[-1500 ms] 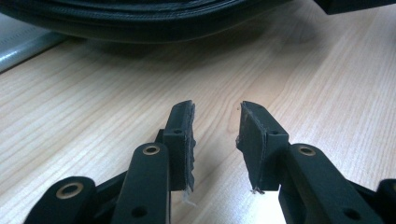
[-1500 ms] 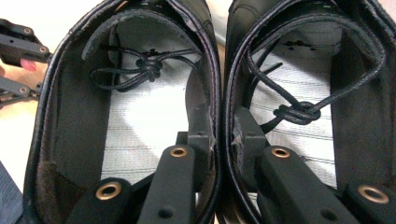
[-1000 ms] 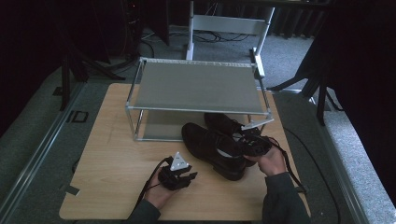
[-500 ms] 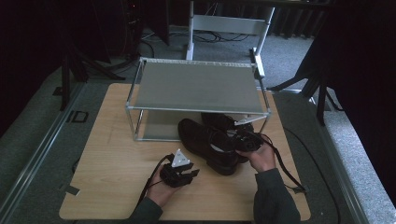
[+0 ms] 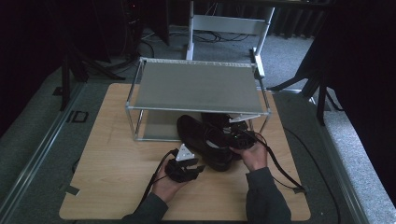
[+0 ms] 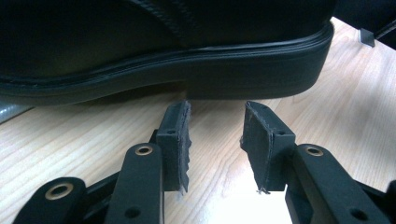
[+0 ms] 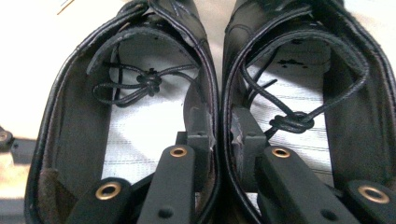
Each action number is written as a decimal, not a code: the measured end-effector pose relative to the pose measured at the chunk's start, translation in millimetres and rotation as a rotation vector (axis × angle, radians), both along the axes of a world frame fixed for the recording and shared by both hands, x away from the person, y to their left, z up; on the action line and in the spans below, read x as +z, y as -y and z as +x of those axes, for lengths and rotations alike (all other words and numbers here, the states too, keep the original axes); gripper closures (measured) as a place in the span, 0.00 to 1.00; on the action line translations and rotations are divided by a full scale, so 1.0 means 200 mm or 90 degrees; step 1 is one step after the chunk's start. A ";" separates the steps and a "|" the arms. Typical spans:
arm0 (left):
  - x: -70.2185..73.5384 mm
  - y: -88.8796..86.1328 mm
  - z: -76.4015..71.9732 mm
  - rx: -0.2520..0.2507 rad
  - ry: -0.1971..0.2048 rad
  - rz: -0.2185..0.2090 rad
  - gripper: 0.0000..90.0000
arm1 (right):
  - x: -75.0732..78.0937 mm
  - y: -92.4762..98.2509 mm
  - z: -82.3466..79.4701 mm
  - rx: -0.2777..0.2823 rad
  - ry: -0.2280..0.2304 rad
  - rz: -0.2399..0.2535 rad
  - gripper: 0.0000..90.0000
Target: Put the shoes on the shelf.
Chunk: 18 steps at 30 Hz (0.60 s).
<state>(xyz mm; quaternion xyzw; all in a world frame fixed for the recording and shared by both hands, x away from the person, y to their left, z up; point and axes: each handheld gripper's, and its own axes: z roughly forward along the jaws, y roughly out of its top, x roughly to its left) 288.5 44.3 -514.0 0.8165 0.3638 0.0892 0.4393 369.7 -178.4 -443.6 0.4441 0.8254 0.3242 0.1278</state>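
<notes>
My right gripper [image 7: 219,135] clamps the touching inner walls of both black shoes [image 5: 205,140], which sit at the rack's [image 5: 196,86] six o'clock edge, toes under its shelf. Each shoe holds only loose knotted laces [image 7: 149,81]. My left gripper [image 6: 215,135], jaws just widening and empty, faces a shoe heel [image 6: 261,70] at twelve o'clock.

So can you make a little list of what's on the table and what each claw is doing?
table: wooden top
rack: metal shelf at the back
shoes: black pair, side by side, toes under the shelf
right claw: one jaw in each shoe, pinching the two inner walls together
left claw: open, empty, jaws just been opening, at the near shoe's heel
</notes>
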 end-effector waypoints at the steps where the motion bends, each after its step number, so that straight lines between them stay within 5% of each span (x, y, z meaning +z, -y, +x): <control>1: 0.00 0.01 0.00 -0.002 -0.001 -0.002 0.68 | 0.00 0.00 0.01 -0.001 0.000 0.002 0.89; 18: 0.02 0.09 0.06 0.018 0.009 0.020 0.64 | -0.05 -0.07 0.07 -0.056 0.011 0.014 0.89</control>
